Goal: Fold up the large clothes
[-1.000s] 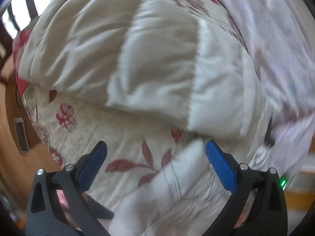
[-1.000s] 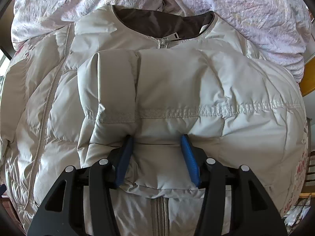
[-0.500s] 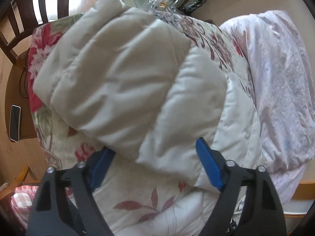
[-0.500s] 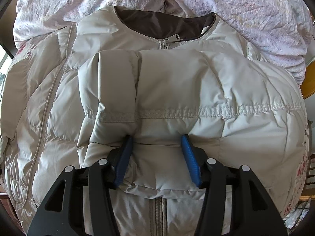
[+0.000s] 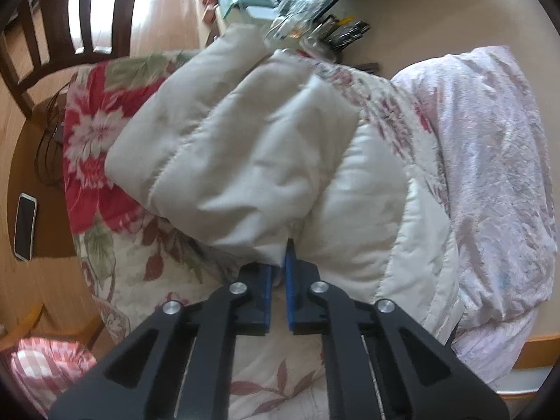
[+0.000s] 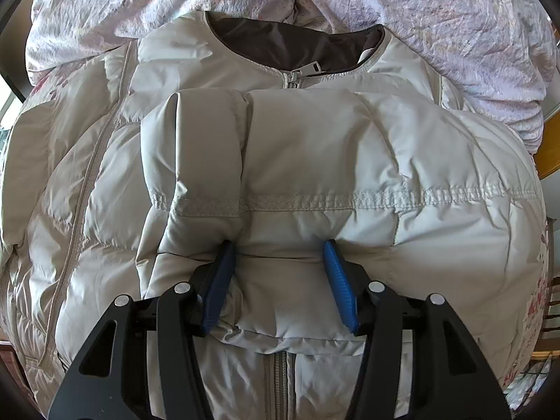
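A cream puffer jacket (image 6: 315, 161) lies front up on a bed, zipper closed, brown lining showing at the collar. One sleeve is folded across its chest. My right gripper (image 6: 278, 248) straddles that sleeve's cuff end, its blue pads part-open and pressed into the padding on both sides. In the left wrist view the jacket's other sleeve (image 5: 245, 161) lies out over the floral bedspread (image 5: 87, 147). My left gripper (image 5: 278, 266) is shut on the edge of that sleeve, with cloth pinched between the blue pads.
A crumpled lilac duvet (image 6: 420, 10) is heaped beyond the collar and also shows in the left wrist view (image 5: 497, 182). A phone (image 5: 25, 225) lies on a wooden surface left of the bed. A dark wooden chair (image 5: 52, 17) and a cluttered desk (image 5: 304, 10) stand behind.
My left gripper moved in onto the outstretched sleeve and closed from wide open to shut on its edge. The right gripper and the folded sleeve have stayed put.
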Available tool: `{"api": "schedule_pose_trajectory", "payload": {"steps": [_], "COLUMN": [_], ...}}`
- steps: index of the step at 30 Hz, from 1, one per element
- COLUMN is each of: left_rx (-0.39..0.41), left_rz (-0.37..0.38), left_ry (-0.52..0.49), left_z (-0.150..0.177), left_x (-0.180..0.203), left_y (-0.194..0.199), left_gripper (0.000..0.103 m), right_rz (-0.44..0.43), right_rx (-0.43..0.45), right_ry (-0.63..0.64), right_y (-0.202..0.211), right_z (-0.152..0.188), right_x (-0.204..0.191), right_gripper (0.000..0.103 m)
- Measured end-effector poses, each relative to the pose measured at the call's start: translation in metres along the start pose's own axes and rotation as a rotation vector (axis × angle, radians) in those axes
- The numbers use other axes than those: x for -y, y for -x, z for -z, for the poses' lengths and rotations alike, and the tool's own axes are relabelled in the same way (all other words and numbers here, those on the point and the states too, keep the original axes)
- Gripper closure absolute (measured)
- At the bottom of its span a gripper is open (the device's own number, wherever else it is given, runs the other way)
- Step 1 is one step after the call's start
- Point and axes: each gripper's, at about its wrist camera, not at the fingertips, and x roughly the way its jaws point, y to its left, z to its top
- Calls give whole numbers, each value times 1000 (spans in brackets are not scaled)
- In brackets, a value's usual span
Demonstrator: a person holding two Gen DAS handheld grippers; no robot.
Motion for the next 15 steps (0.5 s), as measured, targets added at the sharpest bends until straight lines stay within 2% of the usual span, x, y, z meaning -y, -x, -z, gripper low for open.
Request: {"api": "schedule_pose_trajectory", "payload": {"steps": [3, 8, 12, 15], "left_rx": [53, 154, 219, 250], "left_rz": [24, 94, 194, 291], "left_ry": [-62, -229, -403, -570], "left_z": [-3, -3, 13, 41], "left_x": [17, 61, 112, 158], "left_y": [13, 47, 79, 100], "left_gripper": [99, 99, 100, 100], "right_rz": [-1, 0, 0, -9], "right_rx": [0, 3, 8, 10], "right_ry": [2, 4, 5, 4], "right_y": [0, 1, 1, 1], "right_z": [0, 1, 2, 3], "right_x": [-1, -2, -2, -1], "right_gripper": [48, 48, 47, 47]}}
